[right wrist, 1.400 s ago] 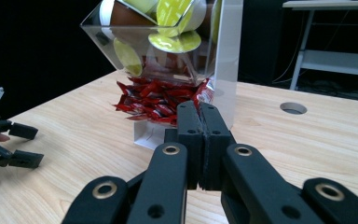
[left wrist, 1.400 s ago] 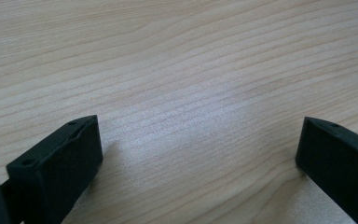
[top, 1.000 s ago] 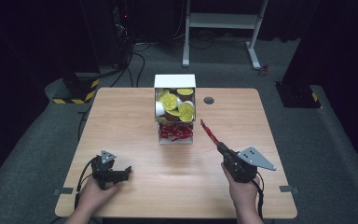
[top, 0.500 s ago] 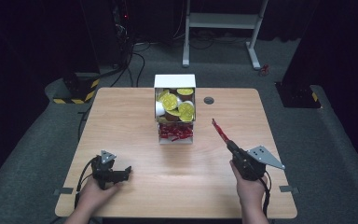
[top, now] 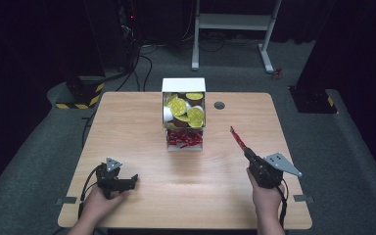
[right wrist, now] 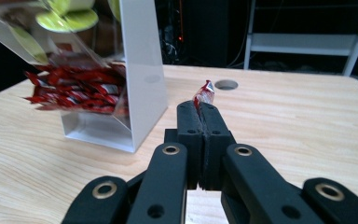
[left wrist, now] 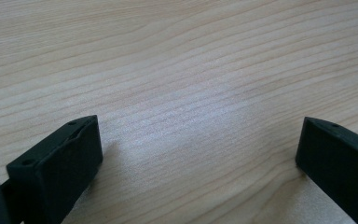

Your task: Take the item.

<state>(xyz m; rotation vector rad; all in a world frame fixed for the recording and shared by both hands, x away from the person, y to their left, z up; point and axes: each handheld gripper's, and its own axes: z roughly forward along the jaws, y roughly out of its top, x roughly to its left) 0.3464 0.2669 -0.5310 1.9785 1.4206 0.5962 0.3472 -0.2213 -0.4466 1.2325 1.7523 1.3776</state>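
1. High view: our right gripper (top: 238, 139) has pulled back from the box (top: 183, 115) toward us since a second ago, with a red packet (top: 236, 136) pinched in it; so we think one packet is now picked; the box holds yellow-lid cups (top: 182, 106) on top and more red packets below.
2. Left gripper view: our jaws stand wide apart over bare table (left wrist: 177, 65).
3. Right gripper view: our jaws are squeezed on the packet; the box stands near, on the left.
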